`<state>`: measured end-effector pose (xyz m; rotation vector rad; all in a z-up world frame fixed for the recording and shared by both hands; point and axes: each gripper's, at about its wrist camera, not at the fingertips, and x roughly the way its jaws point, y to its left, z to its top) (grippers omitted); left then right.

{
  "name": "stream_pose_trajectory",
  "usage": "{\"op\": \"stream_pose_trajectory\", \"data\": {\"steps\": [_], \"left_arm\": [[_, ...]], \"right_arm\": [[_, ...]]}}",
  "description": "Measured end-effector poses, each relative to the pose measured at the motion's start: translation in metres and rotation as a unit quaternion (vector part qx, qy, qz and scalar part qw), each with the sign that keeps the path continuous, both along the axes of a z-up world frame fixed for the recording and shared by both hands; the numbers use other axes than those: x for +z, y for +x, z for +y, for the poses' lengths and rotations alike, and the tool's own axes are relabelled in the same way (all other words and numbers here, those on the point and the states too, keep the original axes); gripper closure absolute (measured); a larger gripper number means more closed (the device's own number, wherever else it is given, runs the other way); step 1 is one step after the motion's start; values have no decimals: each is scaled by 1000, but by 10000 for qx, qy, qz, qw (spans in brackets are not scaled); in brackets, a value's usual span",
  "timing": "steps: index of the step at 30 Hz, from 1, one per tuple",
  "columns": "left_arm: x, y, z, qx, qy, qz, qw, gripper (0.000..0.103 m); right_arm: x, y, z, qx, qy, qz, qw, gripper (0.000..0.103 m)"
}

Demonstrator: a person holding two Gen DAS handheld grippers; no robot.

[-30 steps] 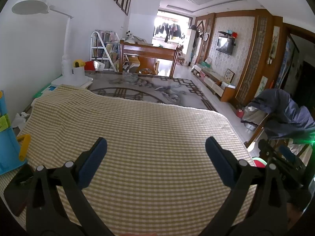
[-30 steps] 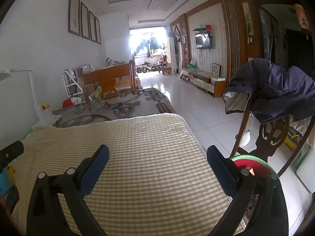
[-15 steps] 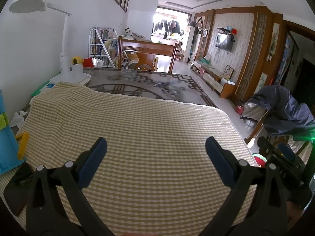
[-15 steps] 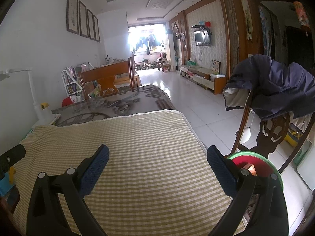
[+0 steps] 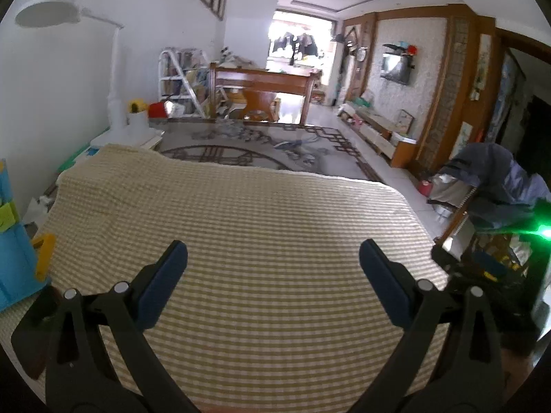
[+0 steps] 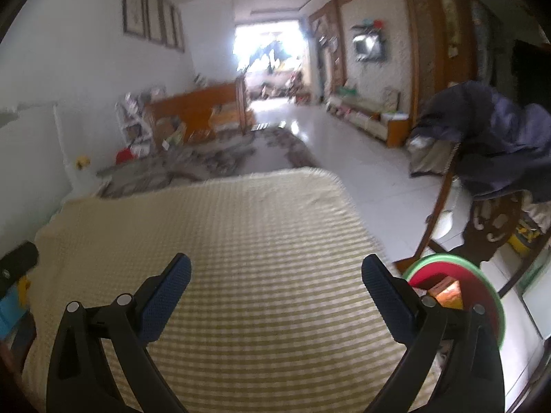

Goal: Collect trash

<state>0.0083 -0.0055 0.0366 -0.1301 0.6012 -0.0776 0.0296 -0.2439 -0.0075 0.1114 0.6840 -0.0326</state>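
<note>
My left gripper (image 5: 273,263) hangs open over the yellow checked tablecloth (image 5: 234,227), with nothing between its blue pads. My right gripper (image 6: 275,277) is open too, above the same cloth (image 6: 241,241) near its right edge. A red bin with a green rim (image 6: 461,289) stands on the floor just right of the table, with orange wrappers inside it. No loose trash shows on the cloth in either view. The tip of the left gripper (image 6: 17,263) pokes in at the left edge of the right wrist view.
A blue and yellow plastic toy (image 5: 17,251) sits at the table's left edge. A white desk lamp (image 5: 115,79) stands at the far left corner. A wooden chair draped with dark clothing (image 6: 489,158) stands right of the table, and tiled floor (image 6: 361,158) stretches beyond.
Both grippers stayed open. The right wrist view has tilted and swung, now blurred, bringing more of the red bin into sight. The left wrist view shifted slightly.
</note>
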Motion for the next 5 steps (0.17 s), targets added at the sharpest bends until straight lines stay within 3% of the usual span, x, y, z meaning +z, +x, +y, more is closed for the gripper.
{"op": "stream_pose_trajectory", "data": {"steps": [5], "left_arm": [[-7, 5, 12, 263, -177, 162, 9994, 5]], "right_arm": [[-47, 61, 0, 215, 183, 1282, 9914, 7]]}}
